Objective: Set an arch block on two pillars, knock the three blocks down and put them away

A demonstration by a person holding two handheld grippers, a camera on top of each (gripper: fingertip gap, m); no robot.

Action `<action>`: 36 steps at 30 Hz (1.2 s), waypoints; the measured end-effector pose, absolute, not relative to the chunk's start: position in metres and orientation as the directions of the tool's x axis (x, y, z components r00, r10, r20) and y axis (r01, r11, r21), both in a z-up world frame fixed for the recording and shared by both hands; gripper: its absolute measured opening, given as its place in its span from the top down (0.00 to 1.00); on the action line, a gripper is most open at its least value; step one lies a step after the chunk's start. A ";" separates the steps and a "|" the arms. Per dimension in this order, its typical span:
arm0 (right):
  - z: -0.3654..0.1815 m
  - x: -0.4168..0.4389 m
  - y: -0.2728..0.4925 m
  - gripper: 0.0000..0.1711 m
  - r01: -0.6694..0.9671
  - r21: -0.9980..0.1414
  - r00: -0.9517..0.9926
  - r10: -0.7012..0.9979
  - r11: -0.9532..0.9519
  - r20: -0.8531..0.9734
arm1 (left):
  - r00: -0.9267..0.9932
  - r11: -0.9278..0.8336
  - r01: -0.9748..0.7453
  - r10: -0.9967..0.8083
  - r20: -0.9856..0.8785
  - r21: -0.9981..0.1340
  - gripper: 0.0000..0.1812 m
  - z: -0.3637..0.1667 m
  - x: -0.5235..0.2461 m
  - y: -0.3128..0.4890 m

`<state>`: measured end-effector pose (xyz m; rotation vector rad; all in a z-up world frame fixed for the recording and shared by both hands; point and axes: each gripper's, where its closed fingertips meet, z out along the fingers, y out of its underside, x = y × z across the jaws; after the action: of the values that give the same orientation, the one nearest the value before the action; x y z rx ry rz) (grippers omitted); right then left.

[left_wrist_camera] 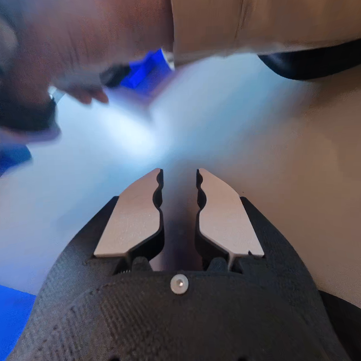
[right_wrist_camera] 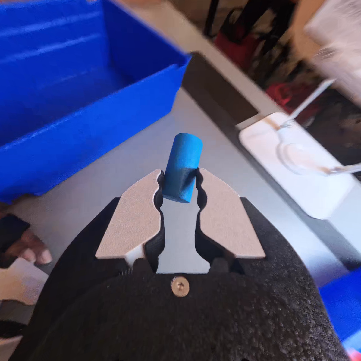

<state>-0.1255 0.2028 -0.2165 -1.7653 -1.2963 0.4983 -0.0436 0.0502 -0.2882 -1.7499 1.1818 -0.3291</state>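
Note:
My right gripper (right_wrist_camera: 179,172) is shut on a blue cylinder pillar block (right_wrist_camera: 184,152). It holds the block tilted above the grey table (right_wrist_camera: 109,195), just in front of the blue bin (right_wrist_camera: 78,117). My left gripper (left_wrist_camera: 179,172) has its jaws apart with nothing between them, over the pale table (left_wrist_camera: 97,185). The left wrist view is badly blurred. It shows a hand (left_wrist_camera: 82,91) and a blurred blue shape (left_wrist_camera: 146,74) at the far left. No arch block or second pillar shows in either view.
A white box with a clear cable (right_wrist_camera: 293,166) lies at the right table edge, behind a black strip (right_wrist_camera: 214,88). A hand (right_wrist_camera: 29,252) is at the lower left and another blue thing (right_wrist_camera: 345,304) at the lower right. Beige fabric (left_wrist_camera: 273,25) fills the far side. Left tips and right tips are each some 25 cm from the blurred blue shape (left_wrist_camera: 146,74).

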 end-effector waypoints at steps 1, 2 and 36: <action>-0.192 -0.109 0.215 0.82 0.521 -0.850 0.424 0.888 -0.077 0.179 | 0.496 -0.064 -0.563 -0.824 -0.275 -0.824 0.82 -0.287 -0.044 0.050; -0.169 -0.089 0.227 0.82 0.477 -0.875 0.473 0.862 -0.079 0.180 | 0.497 -0.063 -0.561 -0.823 -0.275 -0.825 0.82 -0.287 -0.044 0.051; -0.060 0.084 0.293 0.87 0.229 -0.973 0.732 0.654 0.024 0.188 | 0.490 -0.056 -0.573 -0.823 -0.288 -0.818 0.82 -0.288 -0.044 0.051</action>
<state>0.0839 0.2931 -0.0598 -1.5493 -0.7431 0.3815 -0.0437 0.0507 -0.2883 -1.7415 1.1892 -0.3145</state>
